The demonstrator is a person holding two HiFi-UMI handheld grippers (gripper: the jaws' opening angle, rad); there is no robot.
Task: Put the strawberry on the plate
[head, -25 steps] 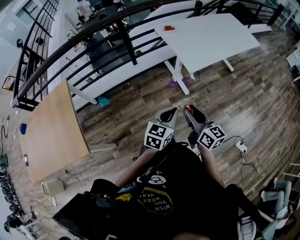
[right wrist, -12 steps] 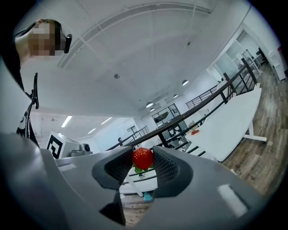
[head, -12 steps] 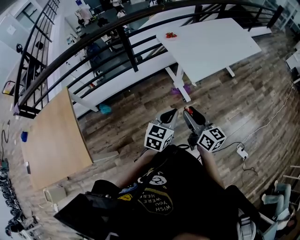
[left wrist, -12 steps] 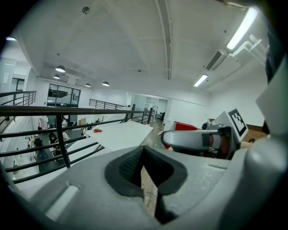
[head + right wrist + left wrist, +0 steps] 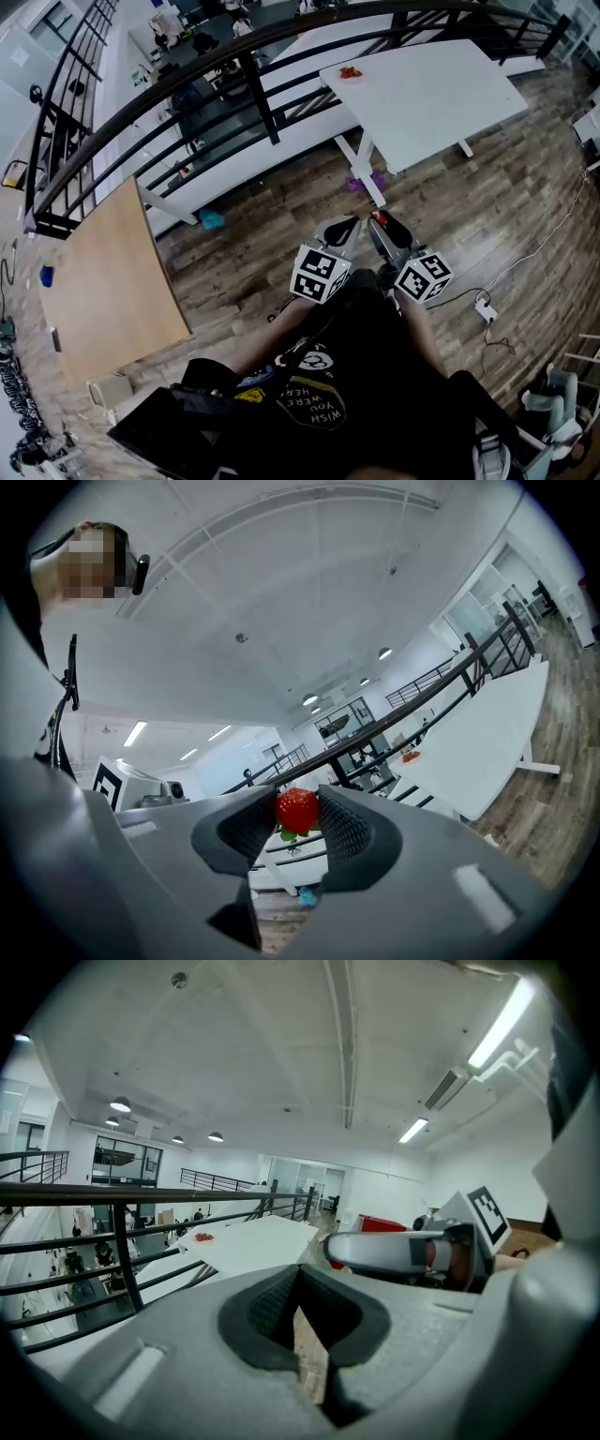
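The right gripper [image 5: 298, 805] held the strawberry [image 5: 297, 811], its pads pressed on the red fruit from both sides, with green leaves showing below. The left gripper [image 5: 302, 1324] was empty, its jaws drawn almost together with only a thin slit between them. In the head view both grippers sat side by side, close in front of the person's dark shirt [image 5: 366, 375] and above the wooden floor [image 5: 487, 206]. Beyond them ran a black railing [image 5: 253, 89]. Well apart from the grippers stood the white bench [image 5: 431, 84], and near its far corner lay the plate [image 5: 351, 72] with something red on it.
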